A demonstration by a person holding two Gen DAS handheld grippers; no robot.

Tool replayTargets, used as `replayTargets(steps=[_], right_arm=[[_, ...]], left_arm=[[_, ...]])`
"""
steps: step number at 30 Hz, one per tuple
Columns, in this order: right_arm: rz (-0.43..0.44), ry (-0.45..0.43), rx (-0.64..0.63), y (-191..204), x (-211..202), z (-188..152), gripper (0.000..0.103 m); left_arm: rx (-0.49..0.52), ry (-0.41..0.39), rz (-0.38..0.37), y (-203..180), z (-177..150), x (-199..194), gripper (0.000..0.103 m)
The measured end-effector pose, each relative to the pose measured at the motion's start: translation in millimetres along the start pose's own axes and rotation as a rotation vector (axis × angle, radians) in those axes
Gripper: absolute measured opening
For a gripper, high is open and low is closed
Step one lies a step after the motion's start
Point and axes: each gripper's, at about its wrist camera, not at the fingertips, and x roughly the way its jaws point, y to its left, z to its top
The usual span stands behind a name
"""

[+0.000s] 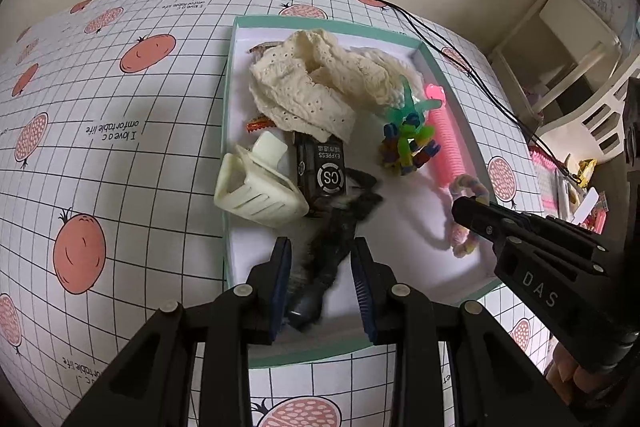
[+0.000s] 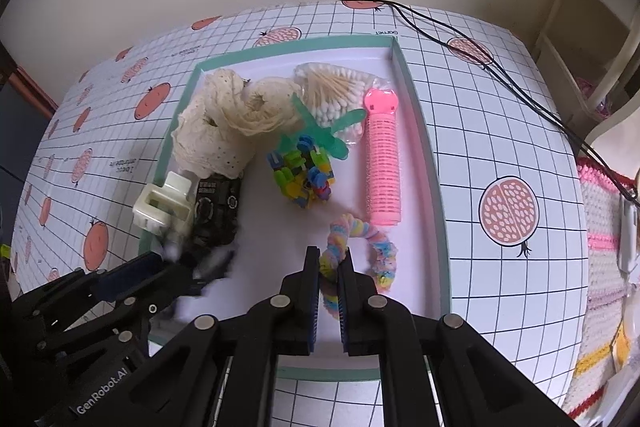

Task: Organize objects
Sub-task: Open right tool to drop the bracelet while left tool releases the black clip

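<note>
In the left wrist view, your left gripper hangs over the near end of the tray, jaws spread, with a dark furry item lying loose between them, not pinched. A lace cloth, white holder, black pack, bead toy and pink roller sit in the tray.

In the right wrist view, your right gripper has its jaws nearly together, pinching the pastel scrunchie, which rests on the tray floor near the roller. Swabs lie at the far end. Most things appear gathered in the tray; sorting them seems unfinished.
</note>
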Motion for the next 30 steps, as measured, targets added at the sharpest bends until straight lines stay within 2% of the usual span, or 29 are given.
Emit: replayTargets(steps=[4,9,18,22,24,26,30], right_arm=[[0.007,-0.011,0.003,0.2,-1.4,0.4,0.012],[0.025,-0.023,0.006,1.2,-3.2,0.4,0.029],[0.028,-0.043,0.001,3.7,-6.6,1.8,0.029],[0.034,-0.061,-0.002,5.7,-8.8,3.1,0.032],[0.032,-0.074,-0.004,6.6,-10.0,3.0,0.052],[0.034,-0.087,-0.01,7.7,-11.2,3.1,0.063],[0.037,-0.101,-0.011,8.6,-12.5,3.4,0.076]], left_arm=[[-0.011,-0.005,-0.01,1.9,1.8,-2.7,0.032],[-0.023,-0.035,-0.013,5.2,2.2,-11.9,0.032],[-0.054,-0.119,0.049,15.7,6.8,-25.8,0.034],[-0.083,-0.154,0.08,25.6,8.8,-31.6,0.054],[-0.1,-0.165,0.098,30.8,9.1,-32.9,0.061],[-0.125,-0.177,0.115,37.5,9.4,-33.6,0.071],[-0.17,-0.198,0.129,49.7,10.3,-35.8,0.083]])
